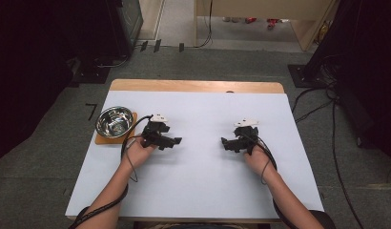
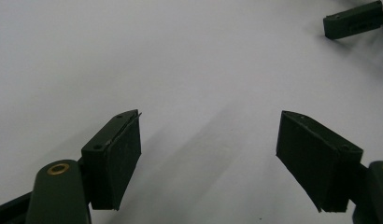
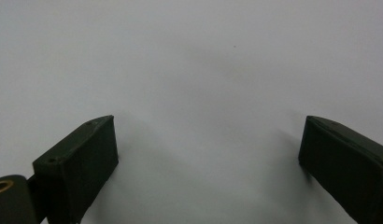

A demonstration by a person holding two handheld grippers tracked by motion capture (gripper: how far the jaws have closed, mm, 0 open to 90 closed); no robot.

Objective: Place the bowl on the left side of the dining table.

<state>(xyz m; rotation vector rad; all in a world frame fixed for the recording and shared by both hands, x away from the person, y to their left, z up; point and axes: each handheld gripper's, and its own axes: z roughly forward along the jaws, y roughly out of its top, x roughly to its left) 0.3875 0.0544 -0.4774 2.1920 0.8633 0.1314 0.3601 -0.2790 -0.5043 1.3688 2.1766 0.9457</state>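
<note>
My left gripper (image 1: 176, 141) rests low over the white table sheet (image 1: 198, 181), left of the middle, its jaws pointing right. In the left gripper view it (image 2: 208, 158) is open, with bare white sheet between the jaws. My right gripper (image 1: 225, 142) sits right of the middle, pointing left toward the other one. The right gripper view shows it (image 3: 208, 158) open wide over plain sheet as well. A jaw of the right gripper (image 2: 353, 19) peeks in at the top right of the left gripper view. Neither gripper holds anything.
A shiny steel bowl (image 1: 114, 121) stands on a small wooden board (image 1: 102, 139) at the table's left edge, just beyond my left hand. A wooden strip (image 1: 196, 86) runs along the far edge. Cables (image 1: 322, 105) lie on the floor to the right.
</note>
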